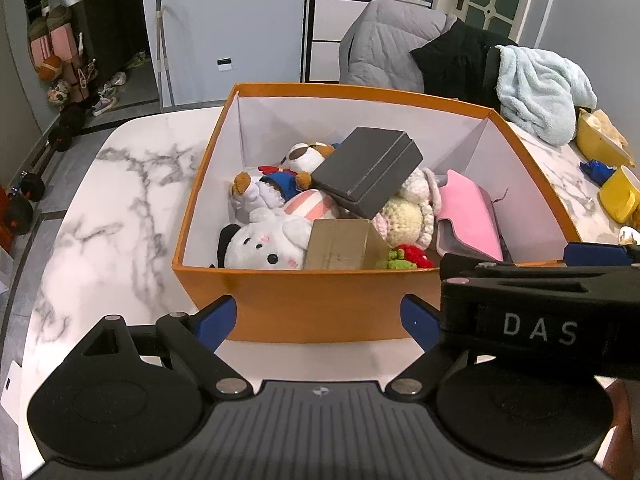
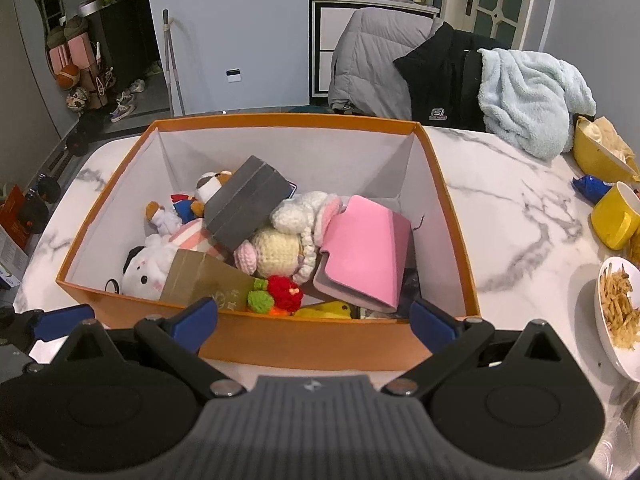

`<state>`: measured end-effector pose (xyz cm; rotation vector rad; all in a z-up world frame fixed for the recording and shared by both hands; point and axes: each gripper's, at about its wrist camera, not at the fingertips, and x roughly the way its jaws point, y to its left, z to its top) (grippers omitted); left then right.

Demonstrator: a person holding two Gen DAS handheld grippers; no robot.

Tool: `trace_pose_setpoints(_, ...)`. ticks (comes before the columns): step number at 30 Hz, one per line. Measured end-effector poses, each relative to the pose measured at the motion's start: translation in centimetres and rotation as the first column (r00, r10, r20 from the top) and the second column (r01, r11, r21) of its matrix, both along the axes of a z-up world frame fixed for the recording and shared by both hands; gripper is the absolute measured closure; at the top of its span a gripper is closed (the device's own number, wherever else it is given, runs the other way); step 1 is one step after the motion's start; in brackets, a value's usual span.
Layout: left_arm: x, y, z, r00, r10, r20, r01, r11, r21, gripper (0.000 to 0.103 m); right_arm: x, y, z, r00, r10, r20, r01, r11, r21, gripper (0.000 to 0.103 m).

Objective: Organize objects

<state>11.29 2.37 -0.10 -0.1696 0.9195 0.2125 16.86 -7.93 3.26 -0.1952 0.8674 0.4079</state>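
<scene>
Orange cardboard box (image 1: 304, 304), open top w/ white inner walls, sat on white marble-look worktop (image 1: 120, 200) w/ grey veins. Inside, jumbled: dark grey rectangular hard case (image 1: 366, 170) lay tilted on top of the pile; white fluffy plush (image 1: 264, 246) at near-left corner; brown/white plush dog (image 1: 308, 156) toward the back; cream crochet doll (image 2: 280, 250) mid-box; flat pink pouch (image 2: 366, 252), smooth, leaning at right side; brown cardboard piece (image 1: 340, 246) against near wall; small red/green crochet item (image 2: 280, 290) beside it; bit of yellow soft thing (image 2: 326, 310) at near edge, partly hidden.

Left gripper (image 1: 318, 318) was held just in front of box's near wall, blue-padded fingers spread wide, nothing between. Right gripper (image 2: 314, 320) same: fingers apart, empty, at near wall, tips overlapping the rim in view.

Off to right on worktop: yellow ceramic mug (image 2: 614, 216), white bowl (image 2: 610, 342) of thin fried strips, fuzzy light-blue towel (image 2: 528, 100) draped near a chair w/ grey puffy jacket (image 2: 372, 60).
</scene>
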Motion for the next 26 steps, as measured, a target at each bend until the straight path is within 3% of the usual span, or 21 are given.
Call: trace_pose_setpoints(26,-0.39,-0.89,0.34,0.999,-0.047,0.026,0.047,0.999,0.015,0.0,-0.25,-0.36,-0.06,1.0,-0.008,0.001,0.008,1.0,-0.01,0.001)
